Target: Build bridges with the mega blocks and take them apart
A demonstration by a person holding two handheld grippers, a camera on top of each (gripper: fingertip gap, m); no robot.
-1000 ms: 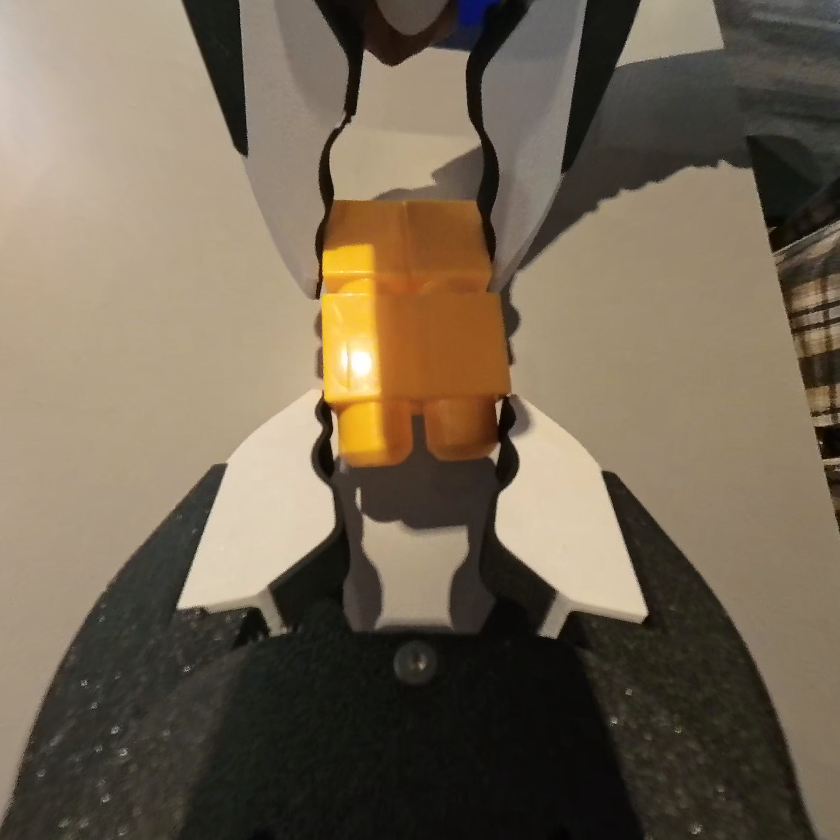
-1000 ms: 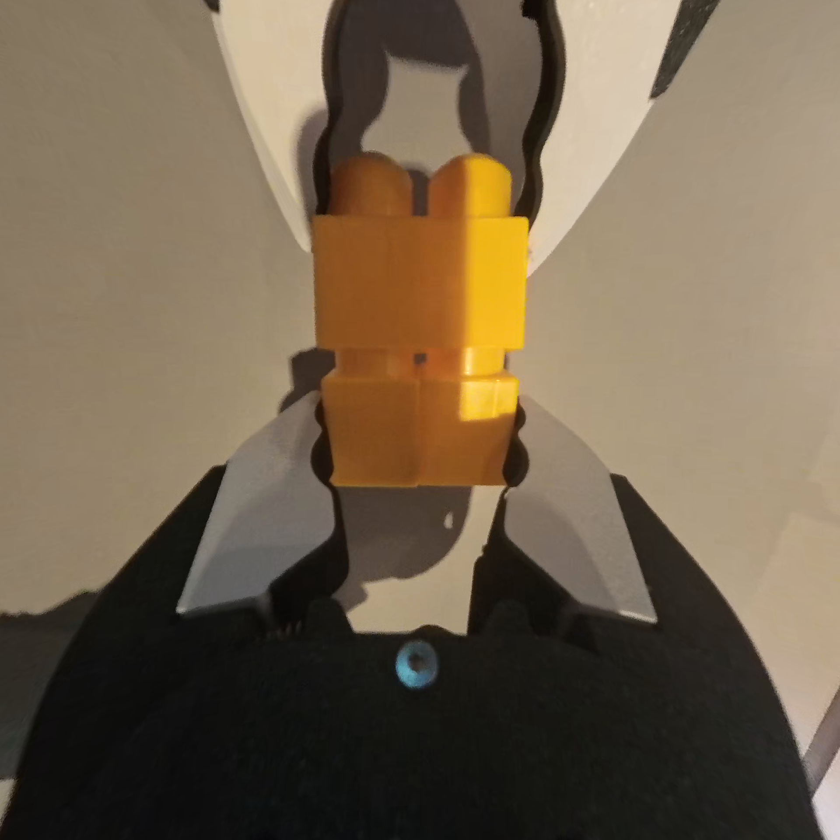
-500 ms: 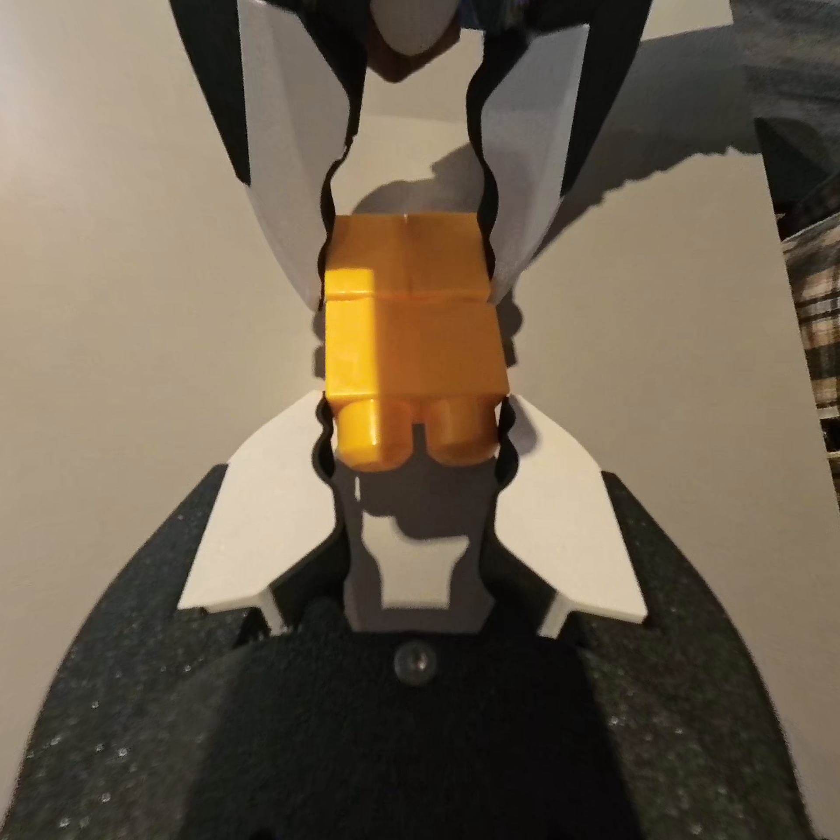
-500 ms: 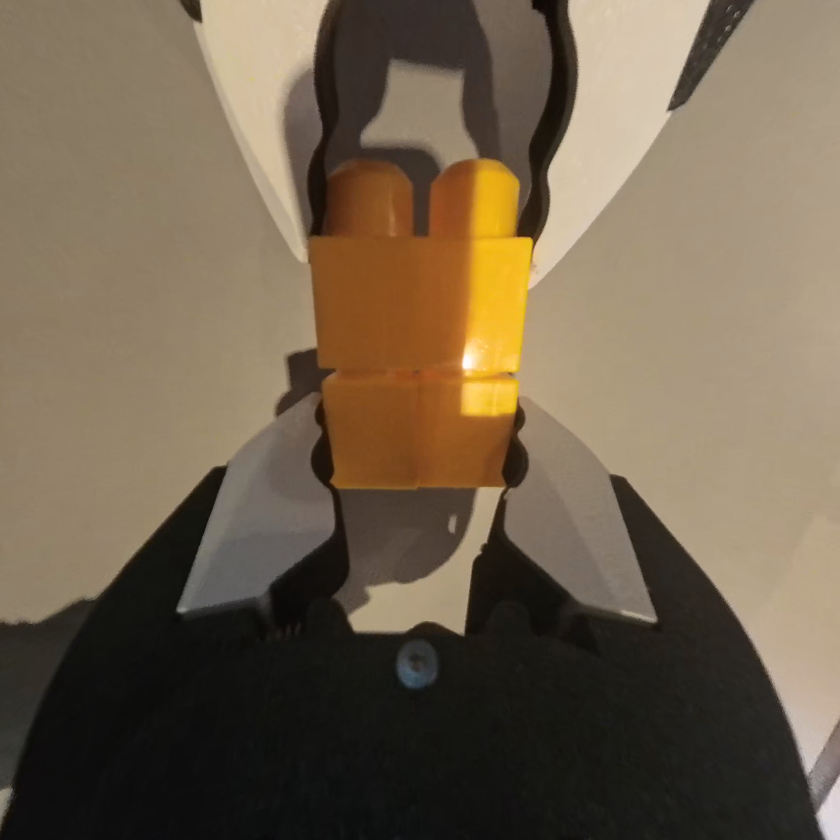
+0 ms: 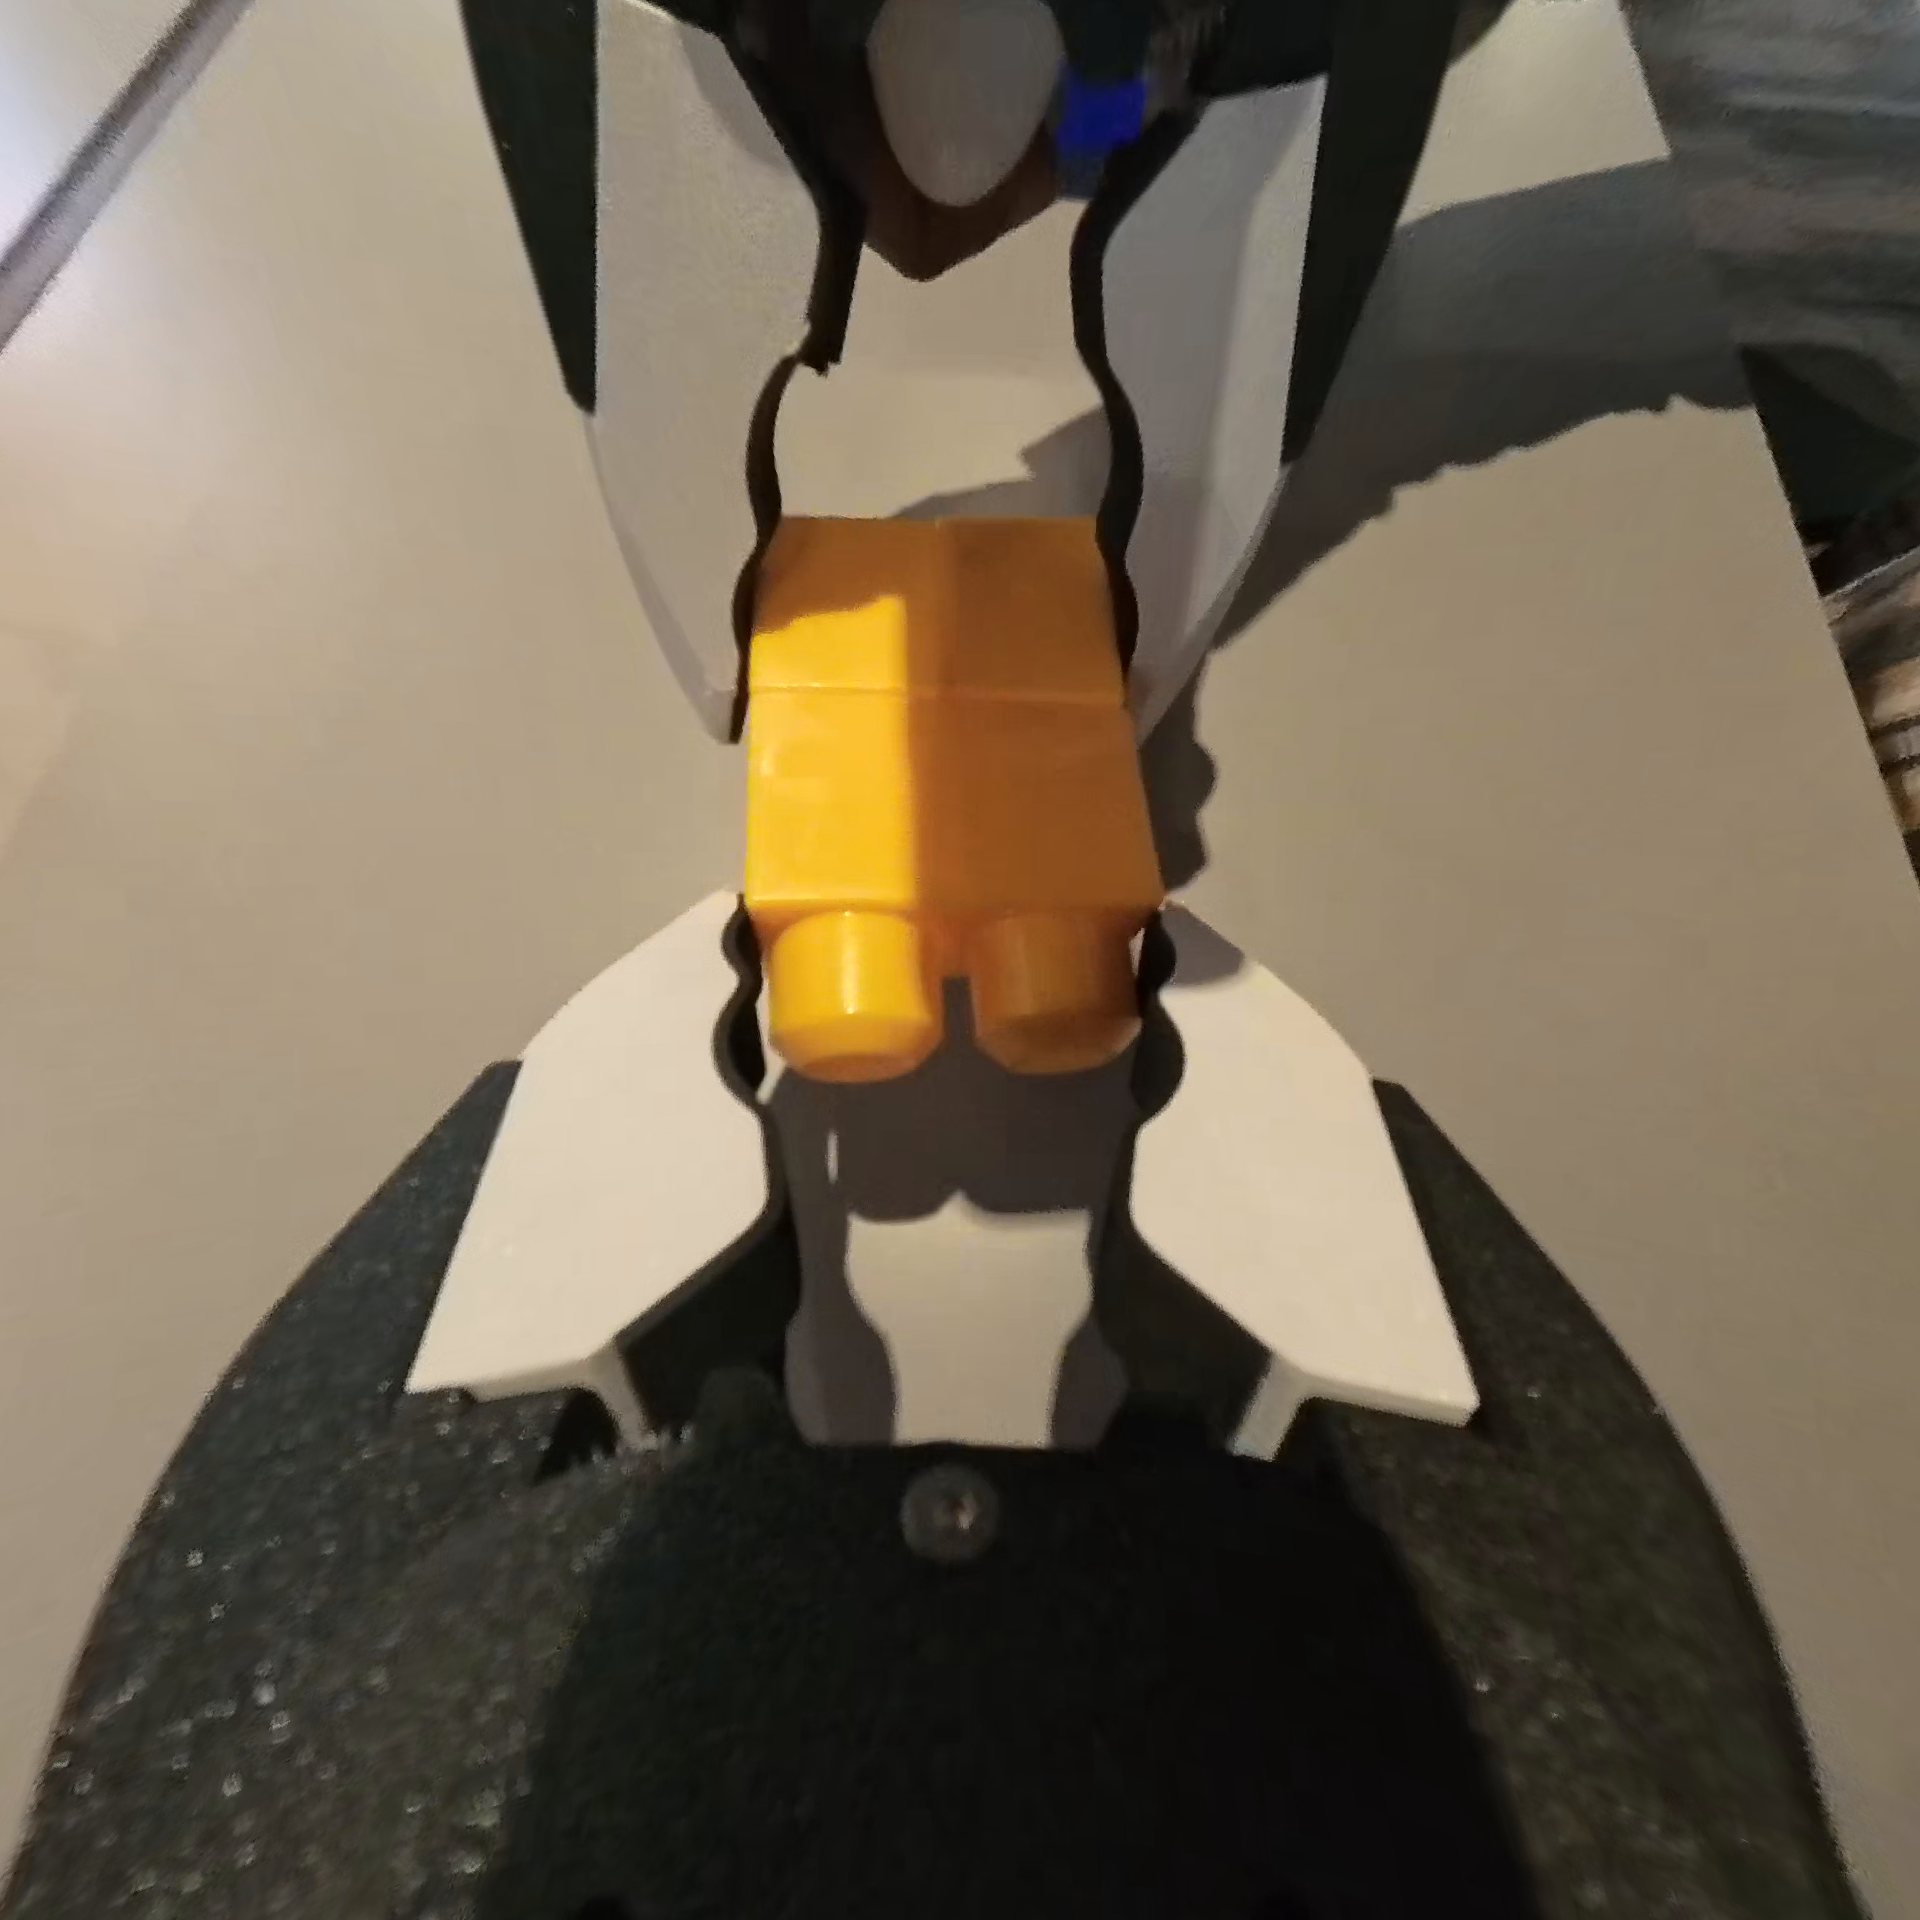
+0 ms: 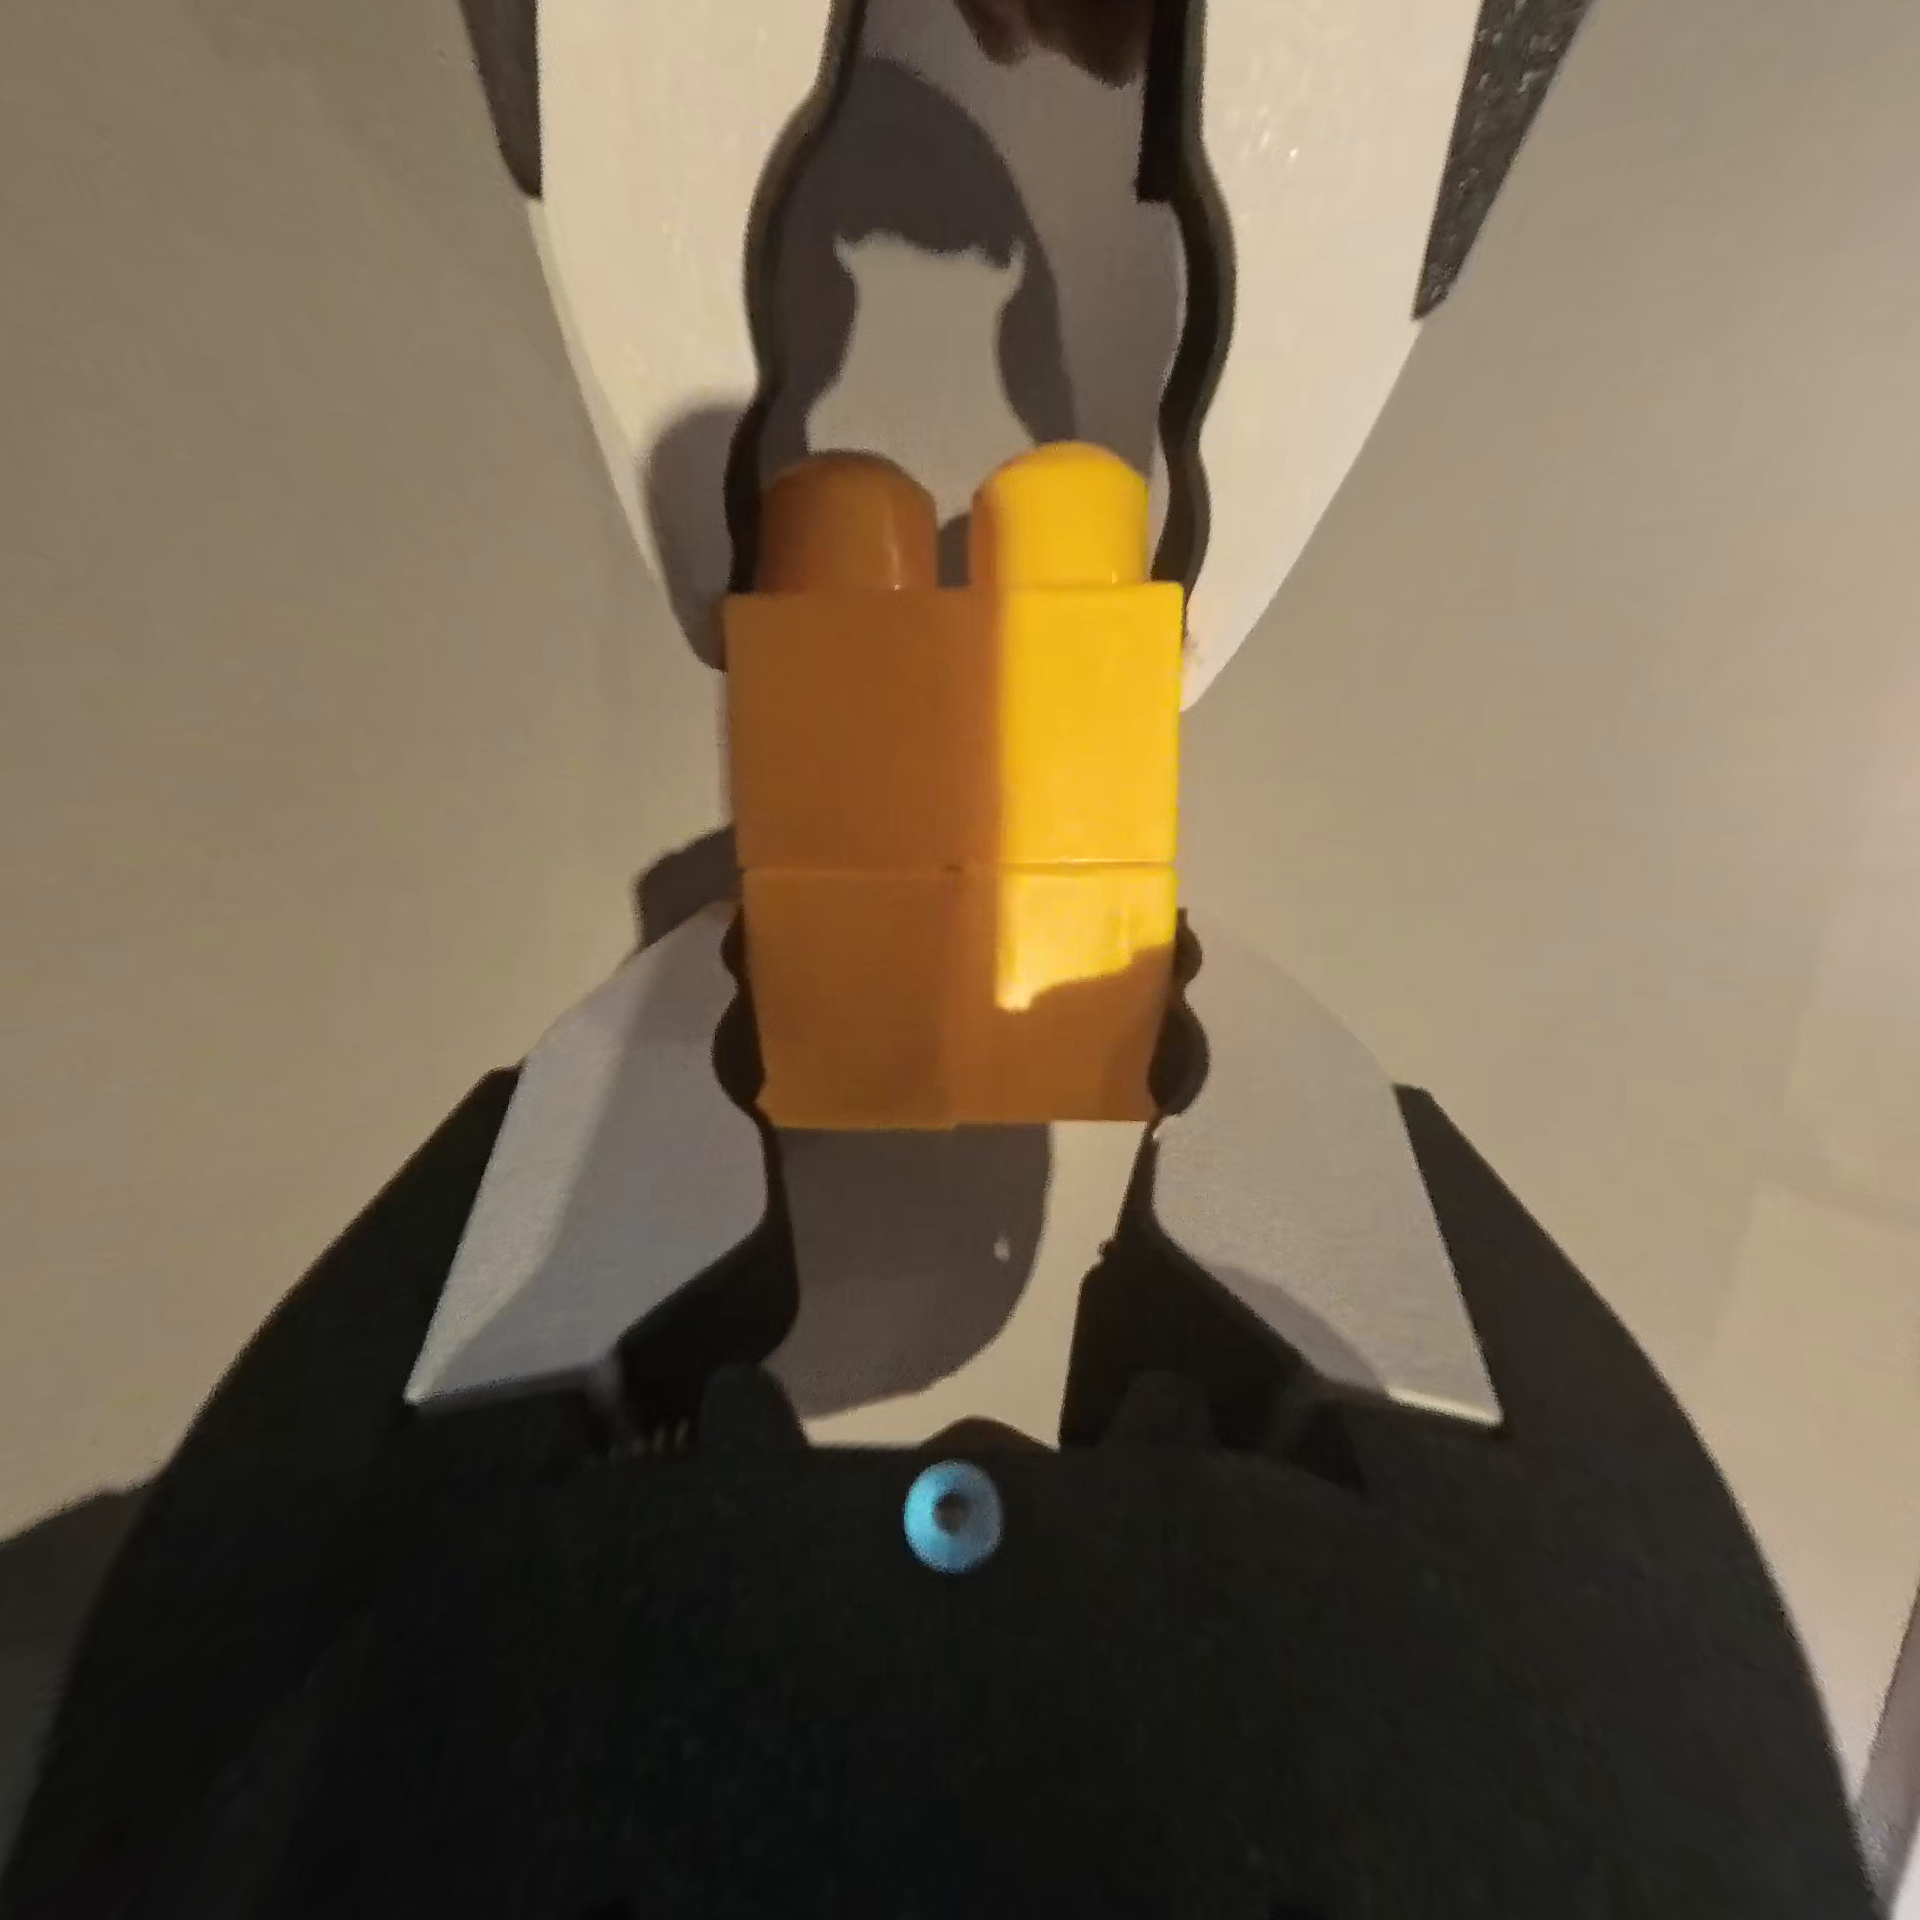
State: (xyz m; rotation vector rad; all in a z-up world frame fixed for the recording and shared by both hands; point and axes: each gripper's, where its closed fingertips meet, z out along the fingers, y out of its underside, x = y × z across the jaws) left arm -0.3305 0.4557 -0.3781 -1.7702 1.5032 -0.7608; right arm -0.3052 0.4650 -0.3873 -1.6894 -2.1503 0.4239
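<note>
Two orange mega blocks are pressed together end to end above the pale table (image 5: 312,727). My left gripper (image 5: 945,935) is shut on the stud-bearing orange block (image 5: 945,810), whose two studs (image 5: 842,997) point back at the camera. My right gripper (image 5: 935,696) faces it from the far side, shut on the other orange block (image 5: 935,613). In the right wrist view, my right gripper (image 6: 956,945) grips the near orange block (image 6: 956,987). The left gripper (image 6: 951,665) holds the far orange block (image 6: 956,727), studs pointing away.
The table's right edge (image 5: 1714,520) runs beside dark floor and patterned cloth (image 5: 1870,644). Another table edge (image 5: 104,177) crosses the upper left. Part of a hand (image 5: 956,135) and a small blue part (image 5: 1101,114) show behind the right gripper. Less than 4 cm separates the two grippers' tips.
The two blocks have been pushed together. The gap that showed the inner studs a second ago has closed and the block faces now meet flush.
</note>
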